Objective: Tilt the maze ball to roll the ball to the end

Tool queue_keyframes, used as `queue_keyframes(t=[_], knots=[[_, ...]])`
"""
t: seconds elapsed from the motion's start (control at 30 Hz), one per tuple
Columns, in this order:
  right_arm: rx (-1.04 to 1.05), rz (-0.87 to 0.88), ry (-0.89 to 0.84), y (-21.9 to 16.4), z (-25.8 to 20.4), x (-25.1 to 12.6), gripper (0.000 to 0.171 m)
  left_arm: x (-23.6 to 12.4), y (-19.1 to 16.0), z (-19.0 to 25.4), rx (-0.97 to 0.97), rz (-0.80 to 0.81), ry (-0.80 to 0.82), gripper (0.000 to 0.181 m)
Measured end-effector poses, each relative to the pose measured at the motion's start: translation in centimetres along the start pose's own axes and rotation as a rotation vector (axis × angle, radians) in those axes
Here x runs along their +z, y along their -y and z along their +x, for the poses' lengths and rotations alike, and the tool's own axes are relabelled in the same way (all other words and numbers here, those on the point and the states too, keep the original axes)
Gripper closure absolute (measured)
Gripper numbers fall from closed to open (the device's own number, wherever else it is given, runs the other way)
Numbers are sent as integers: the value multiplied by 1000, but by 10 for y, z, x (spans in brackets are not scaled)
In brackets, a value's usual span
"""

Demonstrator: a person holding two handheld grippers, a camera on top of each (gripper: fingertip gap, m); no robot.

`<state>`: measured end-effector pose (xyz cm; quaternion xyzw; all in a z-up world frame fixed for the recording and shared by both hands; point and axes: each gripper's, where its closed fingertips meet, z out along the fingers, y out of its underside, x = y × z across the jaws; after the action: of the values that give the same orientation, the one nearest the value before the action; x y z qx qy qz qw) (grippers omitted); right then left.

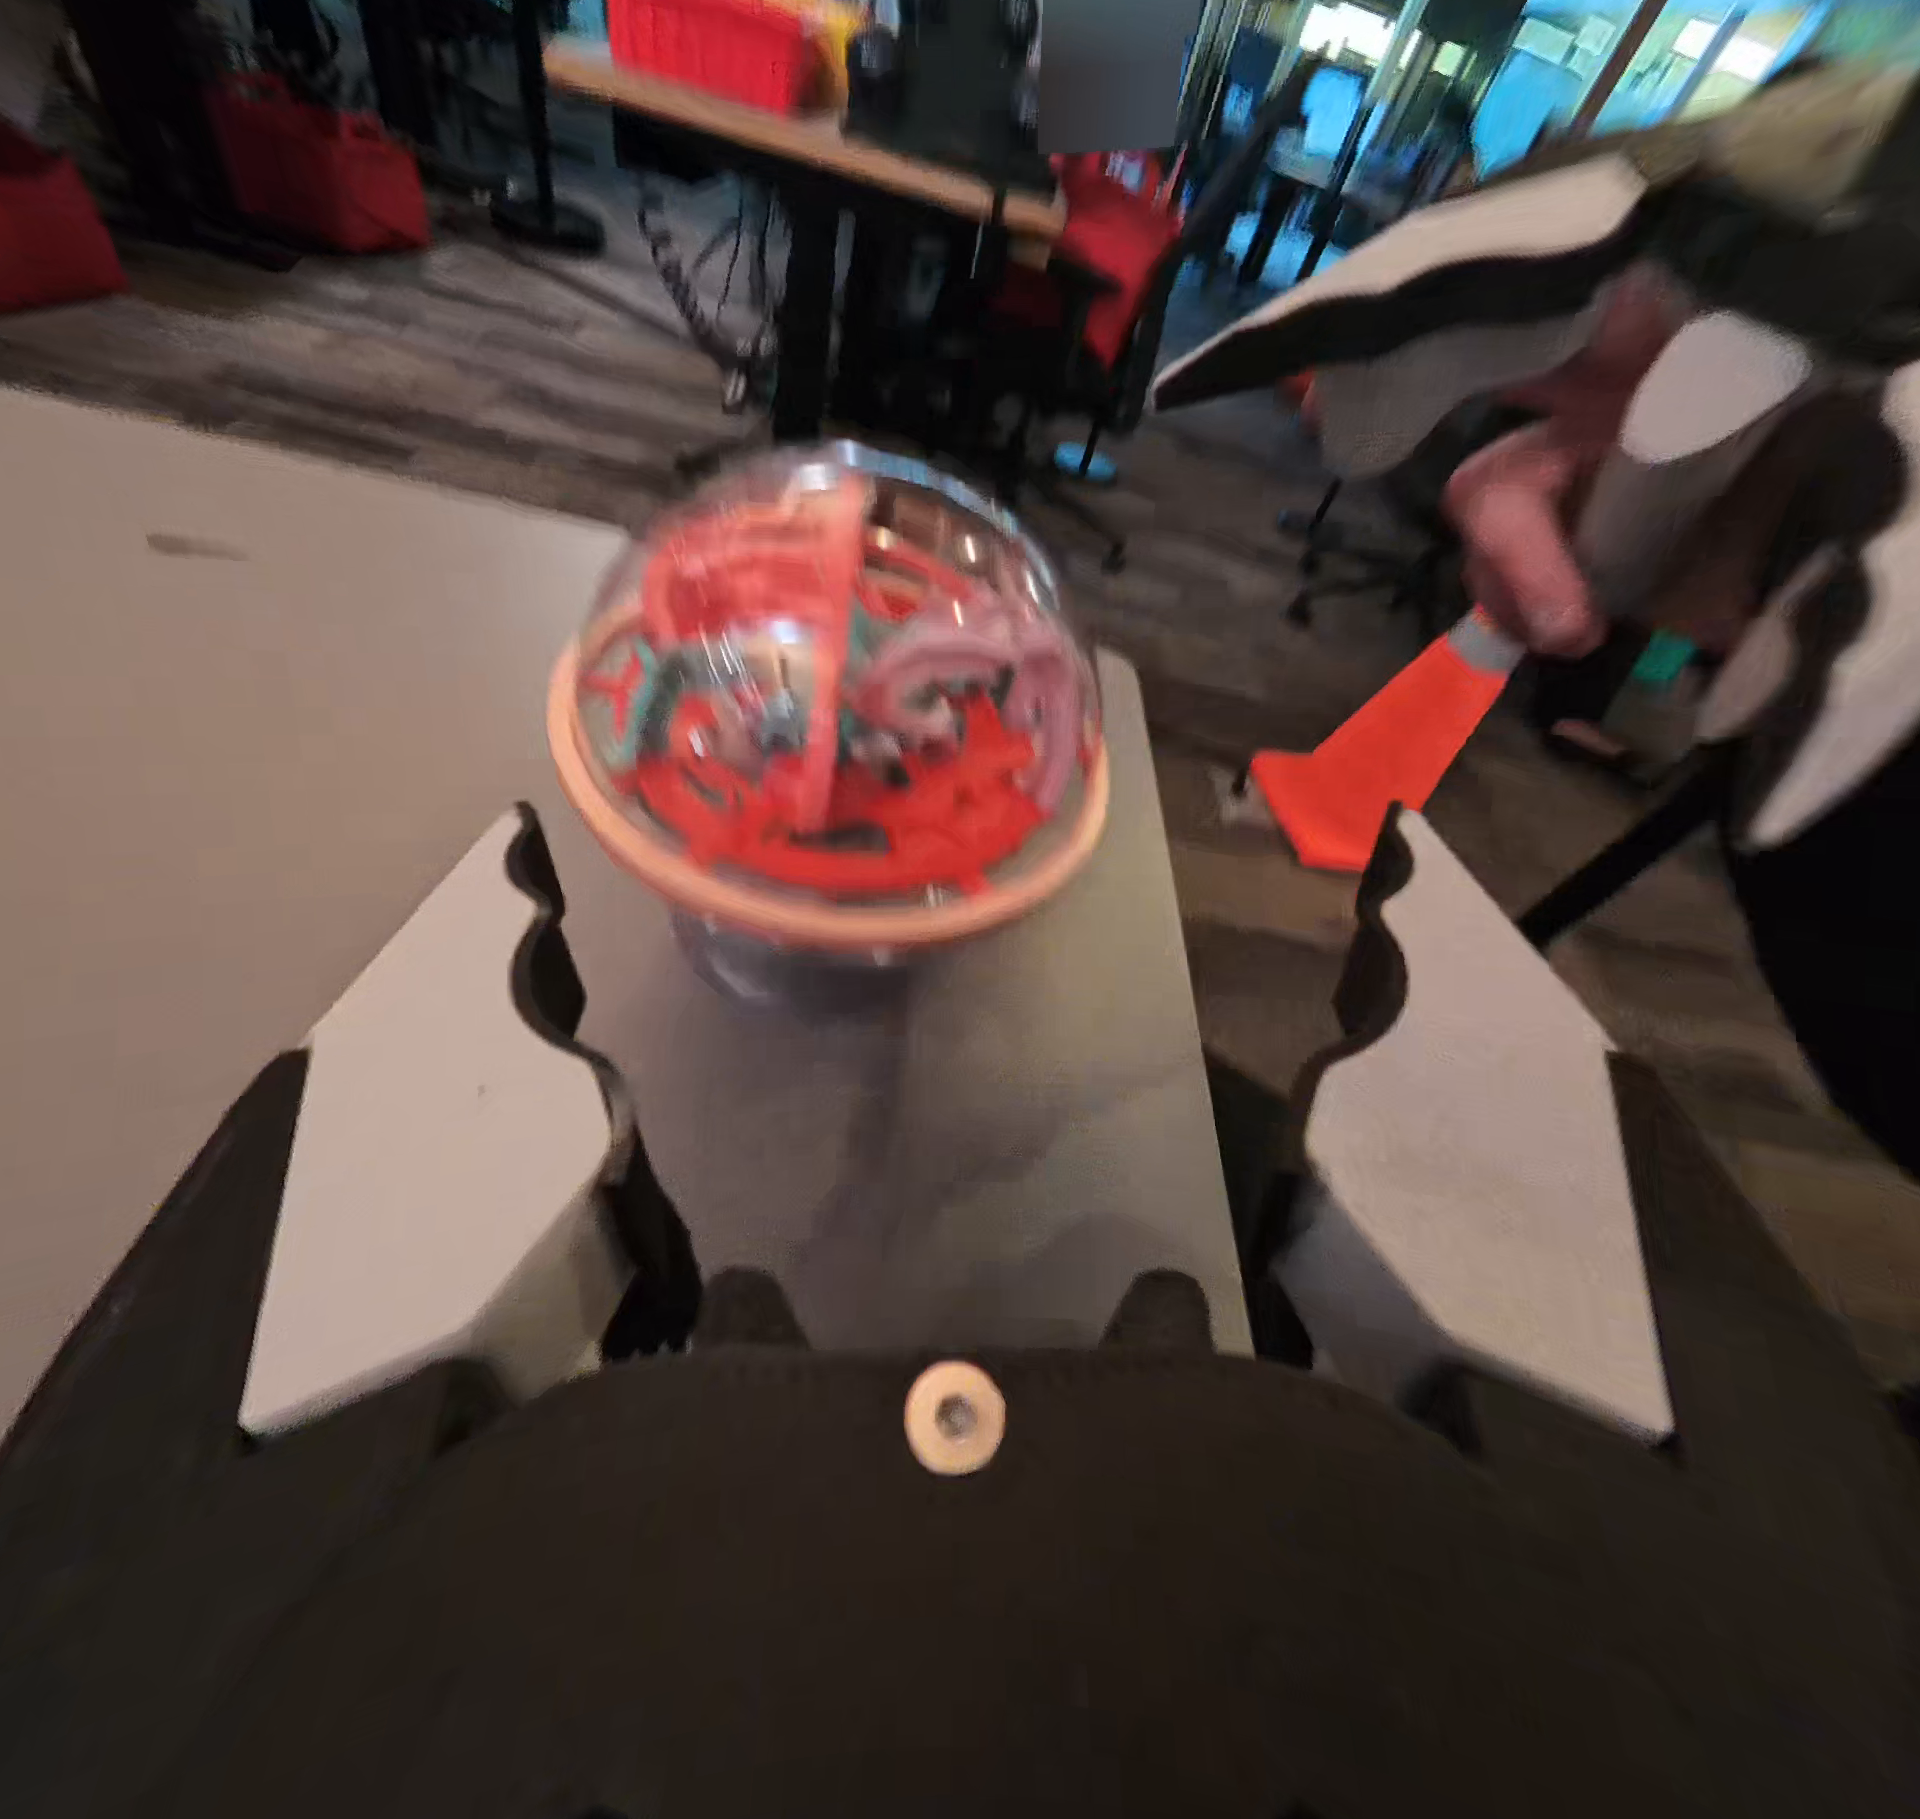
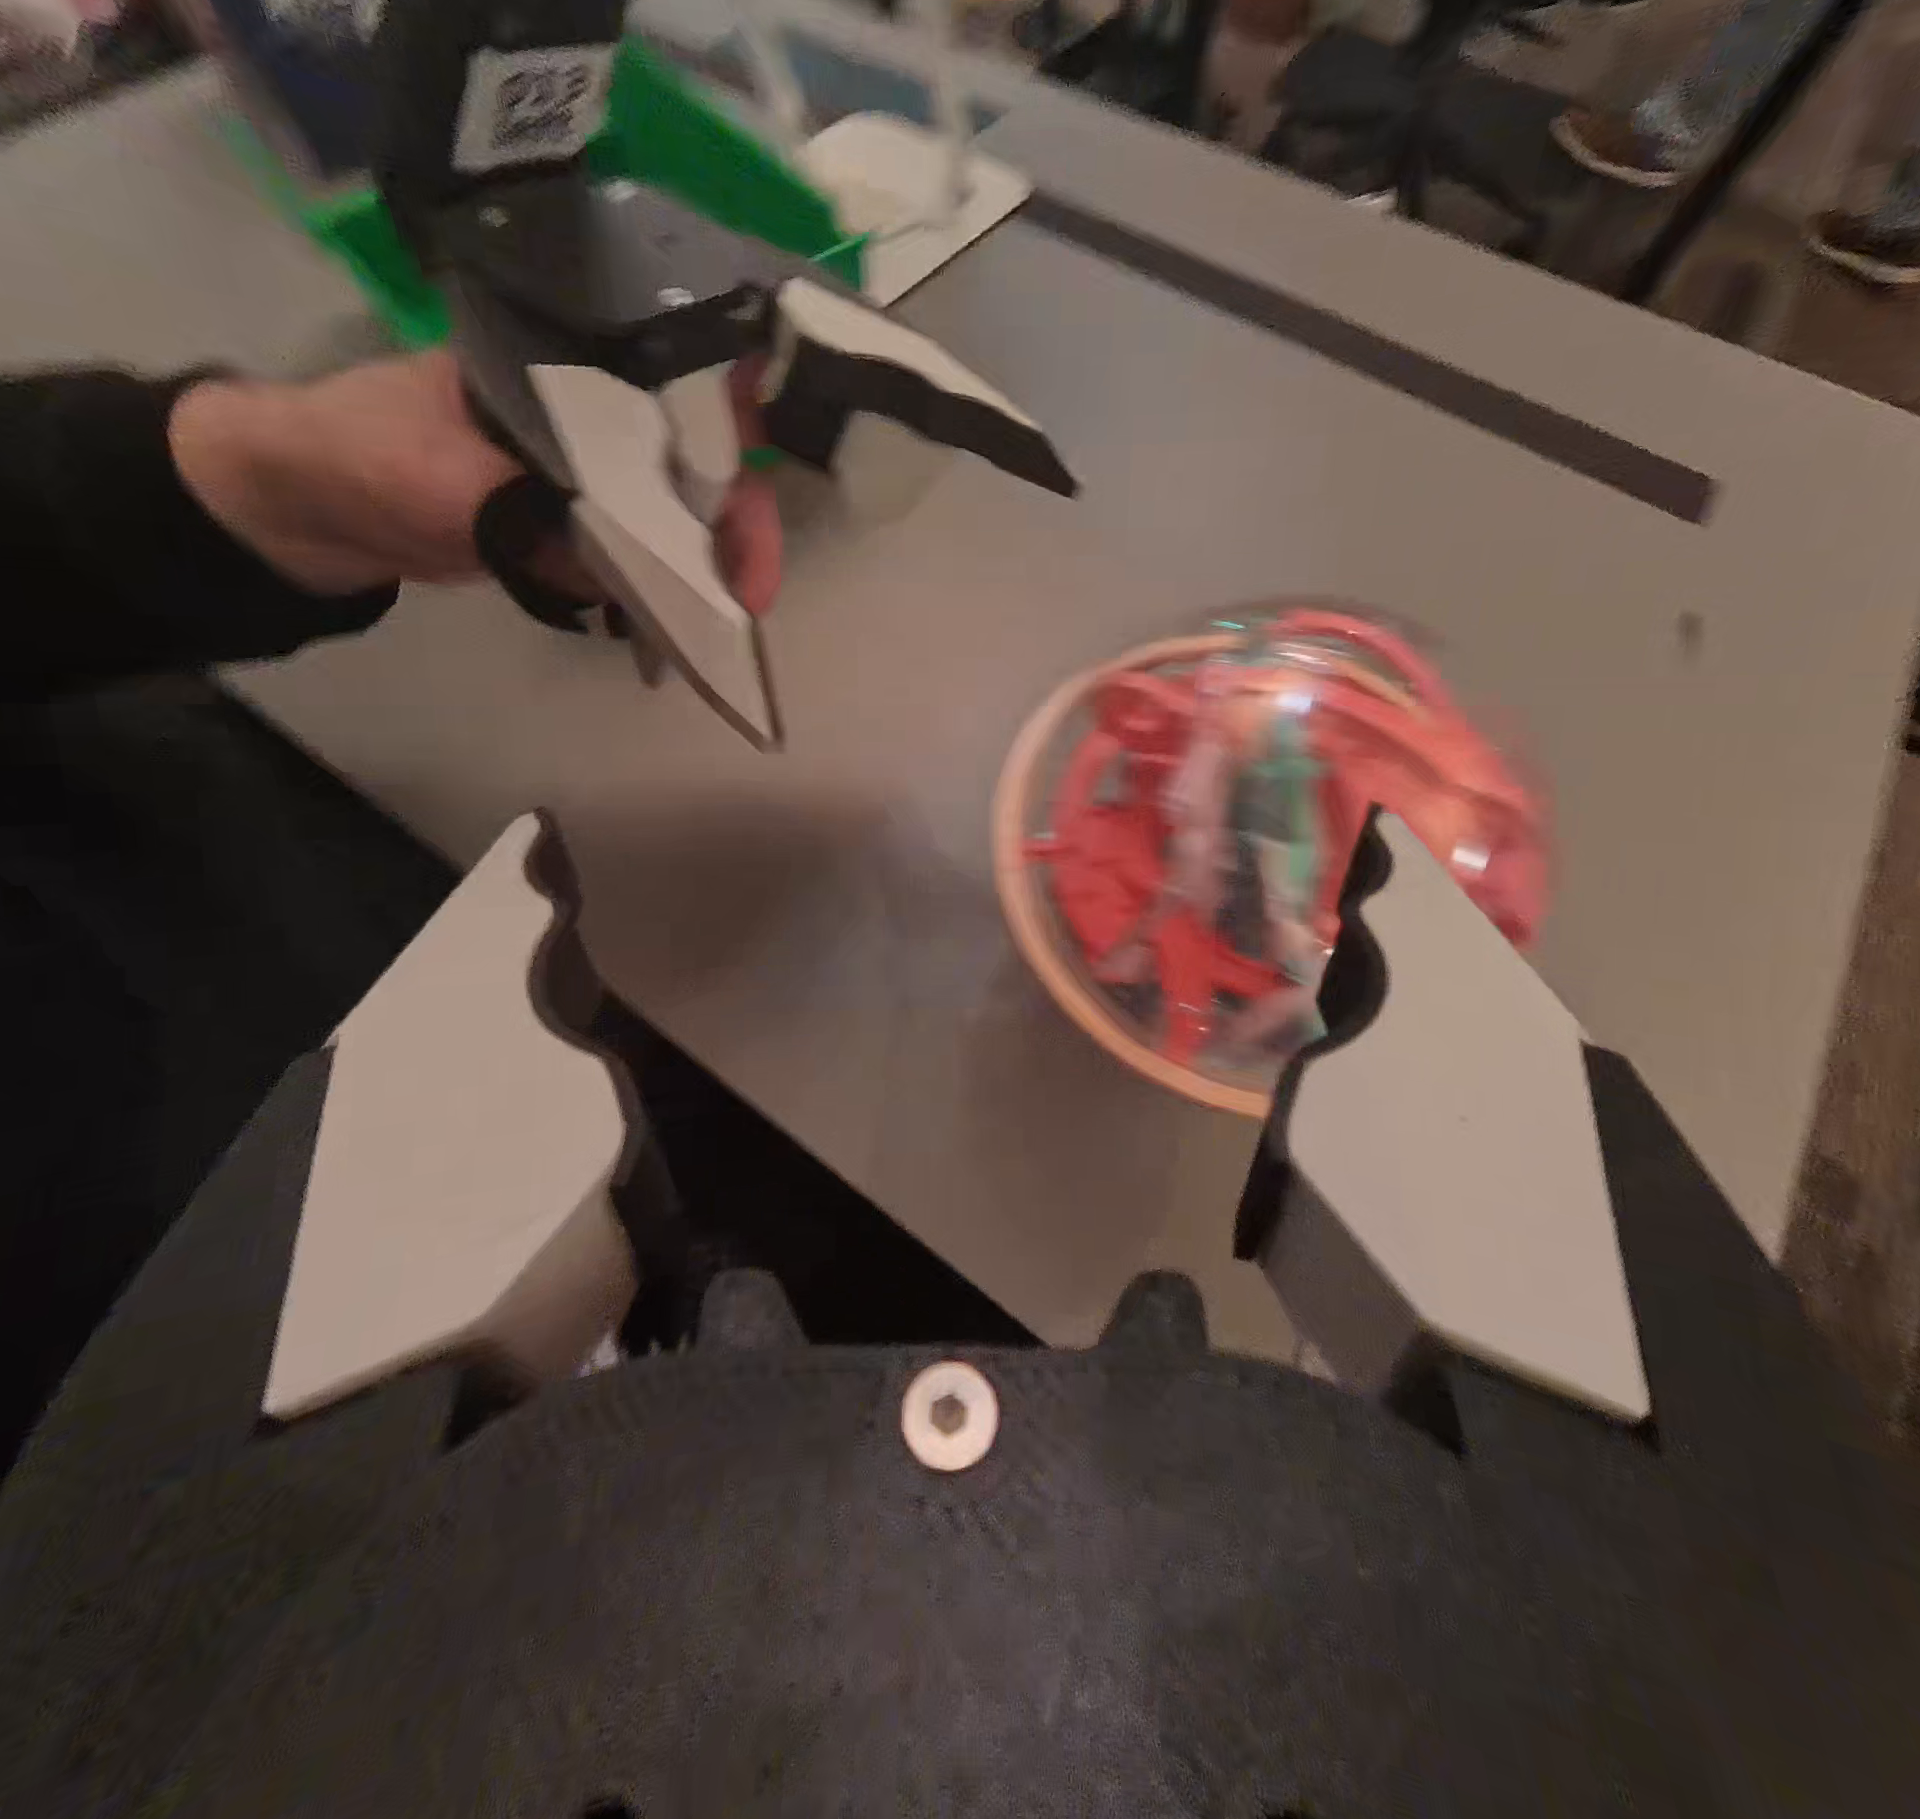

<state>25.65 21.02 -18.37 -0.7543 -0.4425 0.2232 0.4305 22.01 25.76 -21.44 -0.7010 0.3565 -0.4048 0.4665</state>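
On the grey table, maze ball sits untouched near the edge. Left gripper and right gripper both spread wide, empty.

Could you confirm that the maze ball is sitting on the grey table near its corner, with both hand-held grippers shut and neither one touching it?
Not quite: both are open. The left hand-held gripper and right hand-held gripper each show fingers spread wide in their own wrist views. The rest holds: the maze ball sits on the grey table near its corner, and neither visibly touches it.
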Motion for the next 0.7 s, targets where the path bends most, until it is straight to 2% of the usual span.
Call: queue_keyframes(t=[0.07,0.13,0.23,0.3,0.33,0.37,0.4,0.43,0.47,0.57,0.6,0.63,0.7], knots=[[-49,-18,101,2,-48,23,30,-13,-35,8,-1,-119,51,36],[-106,-82,182,-11,-84,54,37,-27,-69,3,6,-189,148,41],[-135,-175,182,-42,-95,110,44,-44,-123,-20,-72,-285,289,47],[-139,-197,180,-61,-90,143,61,-51,-144,-39,-116,-312,374,51],[-135,-212,196,-71,-89,158,66,-55,-155,-55,-123,-345,455,60],[-131,-245,220,-83,-90,172,68,-62,-162,-76,-153,-396,583,85],[-111,-267,244,-93,-91,185,61,-71,-162,-95,-139,-422,698,104],[-117,-270,254,-98,-91,198,62,-74,-161,-104,-130,-428,738,103],[-154,-244,237,-97,-87,207,58,-70,-160,-105,-135,-427,707,103],[-136,-236,322,-84,-96,215,49,-73,-159,-112,-144,-432,714,111],[-155,-248,327,-84,-97,218,41,-74,-159,-112,-139,-423,725,113],[-186,-264,311,-87,-96,222,51,-76,-161,-110,-148,-425,734,105],[-179,-221,236,-82,-88,232,47,-80,-165,-103,-144,-435,725,88]])
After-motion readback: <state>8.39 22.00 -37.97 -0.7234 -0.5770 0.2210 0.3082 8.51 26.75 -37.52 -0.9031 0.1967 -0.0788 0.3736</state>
